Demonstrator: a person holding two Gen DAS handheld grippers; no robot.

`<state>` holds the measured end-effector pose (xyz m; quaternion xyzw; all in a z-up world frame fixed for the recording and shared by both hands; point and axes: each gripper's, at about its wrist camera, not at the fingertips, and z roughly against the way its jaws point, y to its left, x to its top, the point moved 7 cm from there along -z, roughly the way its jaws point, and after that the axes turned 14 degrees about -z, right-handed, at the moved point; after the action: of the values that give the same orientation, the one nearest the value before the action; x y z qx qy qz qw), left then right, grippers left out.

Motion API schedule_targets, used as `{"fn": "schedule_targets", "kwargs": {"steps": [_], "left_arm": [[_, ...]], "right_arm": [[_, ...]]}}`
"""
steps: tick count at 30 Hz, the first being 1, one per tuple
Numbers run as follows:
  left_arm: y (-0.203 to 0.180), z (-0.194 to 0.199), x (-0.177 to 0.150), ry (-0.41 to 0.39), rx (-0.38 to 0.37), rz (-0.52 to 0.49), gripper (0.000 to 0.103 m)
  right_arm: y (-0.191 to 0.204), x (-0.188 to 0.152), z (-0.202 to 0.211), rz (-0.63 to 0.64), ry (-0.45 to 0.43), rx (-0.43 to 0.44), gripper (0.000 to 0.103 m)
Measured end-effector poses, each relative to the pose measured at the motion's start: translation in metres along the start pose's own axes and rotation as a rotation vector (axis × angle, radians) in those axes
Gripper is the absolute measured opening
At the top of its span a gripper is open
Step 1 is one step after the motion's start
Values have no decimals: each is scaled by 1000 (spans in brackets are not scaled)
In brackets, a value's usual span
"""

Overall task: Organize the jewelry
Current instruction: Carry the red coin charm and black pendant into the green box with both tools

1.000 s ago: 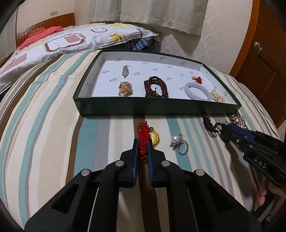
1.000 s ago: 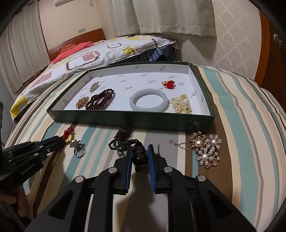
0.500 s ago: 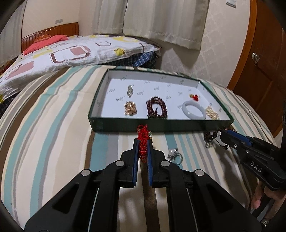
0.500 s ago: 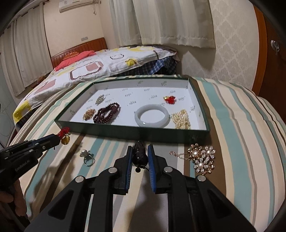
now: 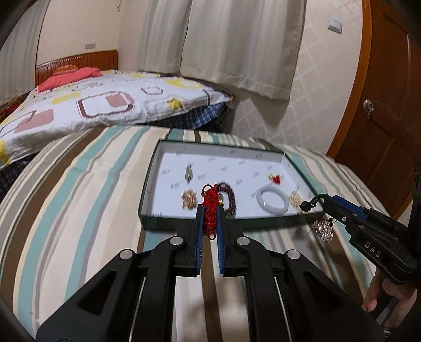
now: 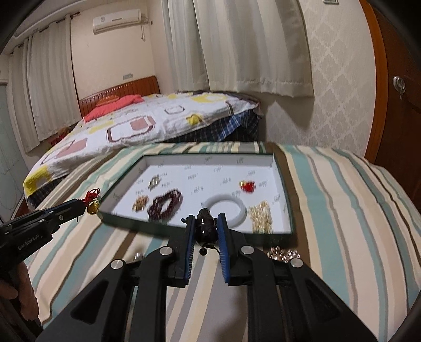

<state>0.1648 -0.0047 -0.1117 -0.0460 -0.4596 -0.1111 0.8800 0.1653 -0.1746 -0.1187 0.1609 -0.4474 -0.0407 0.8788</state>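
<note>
jewelry: 1 red knotted charm point(image 5: 209, 210) clamped in the left gripper point(image 5: 209, 218), 1 dark beaded pendant point(image 6: 206, 228) clamped in the right gripper point(image 6: 206, 231), both above the striped bedspread point(image 6: 342, 210) before 1 green tray point(image 6: 285, 207) holding 6 pieces; 1 flower brooch point(image 5: 324, 229) outside.

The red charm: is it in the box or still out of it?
Out. The left claw holds the red charm in the air, short of the box.

1. You worked in a home bedroom: a bed point(image 6: 136, 123) with a wooden headboard point(image 6: 118, 92) stood behind the striped bedspread point(image 6: 342, 200).
2. Beyond that bed hung curtains point(image 6: 236, 44) and an air conditioner point(image 6: 117, 19); a wooden door point(image 5: 389, 105) stood to its right.
</note>
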Motion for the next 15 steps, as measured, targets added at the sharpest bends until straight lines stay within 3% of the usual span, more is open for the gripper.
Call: {"fn": "schedule_targets", "kwargs": {"steps": [9, 15], "left_arm": [[0, -5, 45, -82, -3, -5, 9], [-3, -29, 71, -110, -3, -27, 9]], "right_arm": [[7, 41, -11, 10, -74, 18, 18], [9, 66, -31, 16, -110, 24, 18]]}}
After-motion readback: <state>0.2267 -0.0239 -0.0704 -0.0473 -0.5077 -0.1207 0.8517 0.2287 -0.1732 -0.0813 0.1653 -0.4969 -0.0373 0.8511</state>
